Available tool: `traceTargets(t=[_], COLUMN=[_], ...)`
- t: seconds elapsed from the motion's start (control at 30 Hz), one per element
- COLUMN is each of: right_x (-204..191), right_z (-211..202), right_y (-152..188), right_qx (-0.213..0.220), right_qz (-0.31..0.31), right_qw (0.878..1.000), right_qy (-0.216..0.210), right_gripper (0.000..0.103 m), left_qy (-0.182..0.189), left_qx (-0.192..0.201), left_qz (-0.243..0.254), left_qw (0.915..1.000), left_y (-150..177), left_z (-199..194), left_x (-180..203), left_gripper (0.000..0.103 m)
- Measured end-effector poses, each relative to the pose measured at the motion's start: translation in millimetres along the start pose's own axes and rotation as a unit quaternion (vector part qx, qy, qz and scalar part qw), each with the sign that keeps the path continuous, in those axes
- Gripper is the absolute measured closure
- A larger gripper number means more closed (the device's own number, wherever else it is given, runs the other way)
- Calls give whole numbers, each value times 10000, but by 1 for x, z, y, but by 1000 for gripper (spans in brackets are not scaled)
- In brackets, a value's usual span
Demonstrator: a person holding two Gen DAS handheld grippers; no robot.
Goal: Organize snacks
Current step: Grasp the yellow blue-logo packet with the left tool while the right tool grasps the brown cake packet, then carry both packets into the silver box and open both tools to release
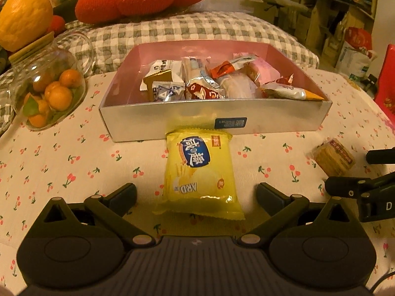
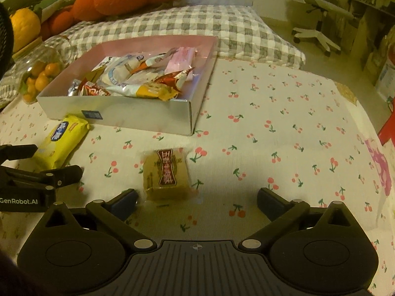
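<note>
Both grippers are hovering wide open, nothing held. Left gripper is lining up on the yellow snack pack, which is lying against the box front wall. Right gripper is nearing the brown cracker pack. Next, I'd guess: straddle, close, lift into the box.

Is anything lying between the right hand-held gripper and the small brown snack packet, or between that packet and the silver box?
Nothing visible. The right hand-held gripper is open, with the small brown snack packet just ahead by its left finger. Only bare cherry-print tablecloth separates the packet from the silver box.
</note>
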State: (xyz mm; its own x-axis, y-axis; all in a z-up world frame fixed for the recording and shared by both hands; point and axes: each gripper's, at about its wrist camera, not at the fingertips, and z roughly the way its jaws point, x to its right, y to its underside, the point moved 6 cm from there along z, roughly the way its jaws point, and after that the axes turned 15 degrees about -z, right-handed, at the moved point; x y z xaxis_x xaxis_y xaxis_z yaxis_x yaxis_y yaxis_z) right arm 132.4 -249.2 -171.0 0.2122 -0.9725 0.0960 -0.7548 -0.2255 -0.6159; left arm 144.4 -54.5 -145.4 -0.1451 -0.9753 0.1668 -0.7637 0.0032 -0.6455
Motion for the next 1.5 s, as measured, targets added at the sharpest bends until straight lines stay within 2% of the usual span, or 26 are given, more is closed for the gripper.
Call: traceTargets(t=[0.13, 0.47, 0.77, 0.97, 1.27, 1.5], right_x=[1, 2, -4, -7, -8, -11], right_z=[2, 5, 2, -1, -1, -3], right_y=[-2, -8, -13, -15, -17, -19], right_qx=[36, 80, 174, 203, 229, 276], right_qz=[11, 18, -95, -136, -153, -194], right_qw=[10000, 9999, 9998, 9997, 9996, 9993], right_qy=[31, 81, 2, -53, -85, -151], right_gripper=[0, 3, 18, 29, 41, 64], left_qy=[27, 161, 210, 152, 113, 99], left_qx=[37, 100, 121, 120, 112, 102], left_qz=[16, 66, 104, 27, -17, -24], left_qw=[10000, 9998, 9997, 9998, 9999, 9999], left_y=[-3, -7, -9, -11, -12, -13], left_z=[2, 1, -1, -2, -2, -2], left_x=[1, 5, 7, 4, 3, 3], left_gripper=[1, 20, 40, 49, 52, 53])
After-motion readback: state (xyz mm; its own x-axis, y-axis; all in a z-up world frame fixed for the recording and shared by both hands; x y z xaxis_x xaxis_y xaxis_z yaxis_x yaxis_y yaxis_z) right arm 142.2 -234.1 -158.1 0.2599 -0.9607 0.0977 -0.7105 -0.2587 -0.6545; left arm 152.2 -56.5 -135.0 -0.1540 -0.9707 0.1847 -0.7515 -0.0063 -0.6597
